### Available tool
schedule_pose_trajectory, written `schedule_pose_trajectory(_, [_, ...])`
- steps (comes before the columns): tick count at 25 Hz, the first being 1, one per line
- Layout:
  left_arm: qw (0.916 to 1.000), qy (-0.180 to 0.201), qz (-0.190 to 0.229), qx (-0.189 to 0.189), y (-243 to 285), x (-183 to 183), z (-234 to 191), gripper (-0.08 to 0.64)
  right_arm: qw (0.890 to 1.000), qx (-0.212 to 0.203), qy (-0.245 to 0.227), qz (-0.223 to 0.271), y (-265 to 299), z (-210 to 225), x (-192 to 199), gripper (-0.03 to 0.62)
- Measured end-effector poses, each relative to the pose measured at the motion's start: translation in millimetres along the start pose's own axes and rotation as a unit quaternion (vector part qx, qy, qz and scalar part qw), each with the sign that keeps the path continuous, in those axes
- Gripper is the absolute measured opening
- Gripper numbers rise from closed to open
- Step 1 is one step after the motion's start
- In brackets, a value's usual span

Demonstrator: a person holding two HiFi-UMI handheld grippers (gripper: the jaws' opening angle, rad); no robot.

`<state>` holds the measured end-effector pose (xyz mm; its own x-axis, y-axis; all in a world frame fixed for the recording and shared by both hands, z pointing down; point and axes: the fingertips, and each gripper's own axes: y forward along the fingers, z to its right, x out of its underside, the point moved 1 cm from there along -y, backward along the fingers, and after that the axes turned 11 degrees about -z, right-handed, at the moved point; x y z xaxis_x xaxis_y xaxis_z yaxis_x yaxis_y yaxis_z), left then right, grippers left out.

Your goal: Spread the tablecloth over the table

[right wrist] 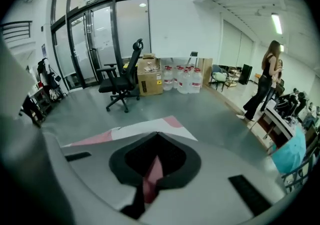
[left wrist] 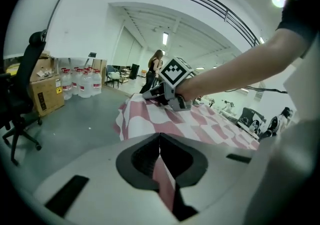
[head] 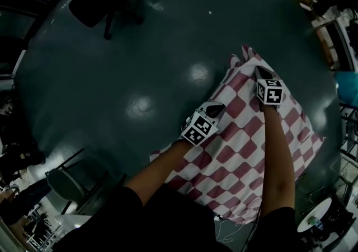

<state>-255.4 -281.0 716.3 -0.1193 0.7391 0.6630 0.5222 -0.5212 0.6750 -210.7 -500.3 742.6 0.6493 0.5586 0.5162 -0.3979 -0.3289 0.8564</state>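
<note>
Red-and-white checked tablecloth (head: 246,155): one, lying rumpled at the right of the head view; the surface beneath it is hidden. Two tongs, both clenched on the cloth. Far corner is pinched by the right tongs (head: 262,71); left edge, nearer the person, by the left tongs (head: 216,110). Long axis runs away from the person, with slack cloth behind both grips.
</note>
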Motion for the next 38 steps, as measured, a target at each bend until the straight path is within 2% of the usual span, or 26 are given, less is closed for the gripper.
schedule_pose_trajectory(2, [0.9999, 0.004, -0.008, -0.007, -5, 8, -2, 0.015, 1.000, -0.009, -0.016, 0.009, 1, 1, -2, 0.017])
schedule_pose_trajectory(3, [0.9998, 0.008, -0.017, -0.009, -7, 15, -2, 0.015, 1.000, -0.020, -0.010, 0.019, -1, -1, -4, 0.017])
schedule_pose_trajectory(6, [0.9985, 0.009, -0.053, -0.001, -7, 36, -2, 0.015, 0.995, -0.061, 0.050, 0.060, -11, -6, -15, 0.017])
schedule_pose_trajectory(7, [0.9978, 0.005, -0.065, 0.006, -7, 43, -1, 0.015, 0.995, -0.053, 0.056, 0.055, -14, -7, -14, 0.017])
schedule_pose_trajectory(9, [0.9964, -0.005, -0.082, 0.021, -10, 55, 5, 0.015, 0.999, -0.023, 0.038, 0.023, -14, -7, 1, 0.017])
schedule_pose_trajectory(11, [0.9962, -0.004, -0.084, 0.022, -18, 56, 10, 0.015, 0.999, -0.018, 0.029, 0.012, -15, -9, 9, 0.016])
schedule_pose_trajectory(15, [0.9989, 0.005, -0.046, 0.009, -36, 45, 16, 0.015, 0.993, -0.050, 0.081, 0.068, -59, -18, 12, 0.017])
schedule_pose_trajectory(18, [0.9992, -0.006, -0.006, 0.040, -57, 32, 41, 0.015, 0.991, -0.029, 0.096, 0.090, -119, -40, 66, 0.017])
schedule_pose_trajectory(20, [0.9977, 0.000, -0.009, 0.066, -66, 39, 68, 0.014, 0.989, -0.002, 0.121, 0.085, -161, -58, 124, 0.017])
schedule_pose_trajectory(24, [0.9934, 0.031, -0.085, 0.071, -60, 93, 112, 0.015, 0.982, 0.027, 0.187, 0.023, -202, -92, 257, 0.017])
schedule_pose_trajectory(27, [0.9873, 0.001, -0.143, 0.070, -53, 132, 123, 0.015, 0.982, 0.030, 0.187, -0.023, -196, -99, 319, 0.017])
schedule_pose_trajectory(29, [0.9834, -0.008, -0.170, 0.063, -51, 150, 122, 0.015, 0.985, 0.029, 0.167, -0.020, -192, -93, 334, 0.016])
schedule_pose_trajectory(33, [0.9832, 0.027, -0.179, 0.024, -58, 164, 109, 0.014, 0.991, 0.007, 0.132, -0.004, -192, -82, 333, 0.015])
schedule_pose_trajectory(36, [0.9814, 0.040, -0.188, 0.003, -74, 181, 111, 0.015, 0.988, -0.007, 0.156, -0.005, -203, -85, 344, 0.017])
schedule_pose_trajectory(38, [0.9825, 0.037, -0.183, 0.003, -89, 188, 126, 0.014, 0.982, -0.041, 0.181, 0.034, -236, -97, 341, 0.017])
